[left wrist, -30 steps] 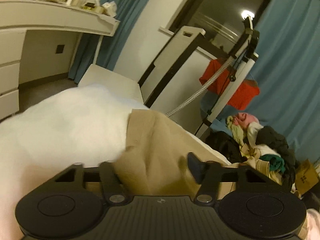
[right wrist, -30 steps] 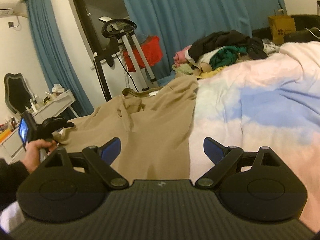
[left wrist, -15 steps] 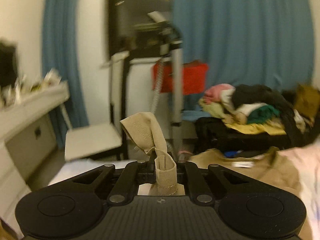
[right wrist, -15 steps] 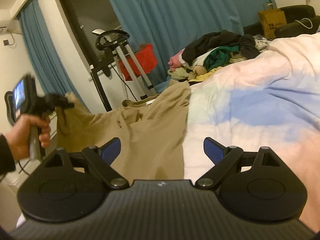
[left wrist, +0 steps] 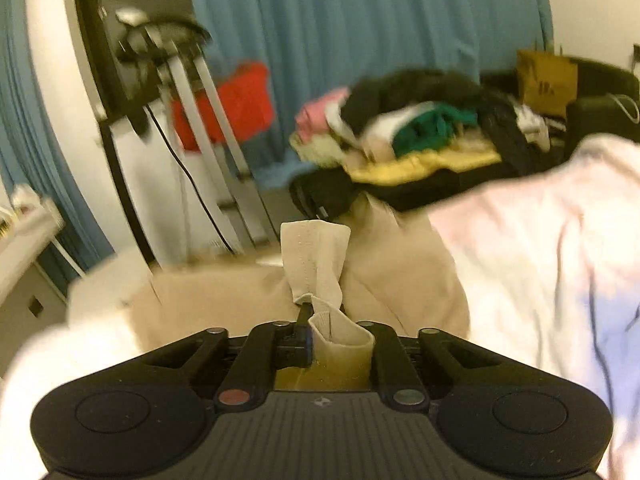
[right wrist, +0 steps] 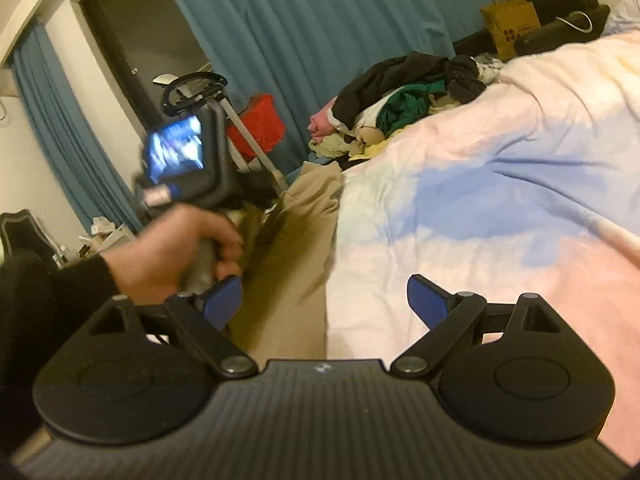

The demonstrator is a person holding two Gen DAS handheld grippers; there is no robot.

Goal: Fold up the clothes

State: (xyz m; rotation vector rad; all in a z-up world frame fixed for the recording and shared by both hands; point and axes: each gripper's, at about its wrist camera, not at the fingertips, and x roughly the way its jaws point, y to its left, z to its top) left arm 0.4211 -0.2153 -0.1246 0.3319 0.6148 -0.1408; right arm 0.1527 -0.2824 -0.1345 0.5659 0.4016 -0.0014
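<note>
A tan garment [left wrist: 392, 276] lies spread on the bed; it also shows in the right wrist view [right wrist: 296, 240]. My left gripper [left wrist: 316, 320] is shut on a cuff or edge of the tan garment [left wrist: 316, 256] and holds it lifted above the rest of the cloth. In the right wrist view the left gripper's body [right wrist: 188, 168] and the hand holding it are over the garment's left part. My right gripper [right wrist: 324, 300] is open and empty, low over the near end of the garment and the duvet.
A pastel pink, white and blue duvet [right wrist: 500, 184] covers the bed. A pile of mixed clothes [right wrist: 404, 96] sits at the far end. An exercise bike [right wrist: 200, 92] with a red cloth [right wrist: 260, 128] stands by blue curtains. A desk [left wrist: 24, 232] is at left.
My left gripper shut on the tan garment's edge, lifted it and carried it rightward across the garment. The right gripper stayed open and nearly still.
</note>
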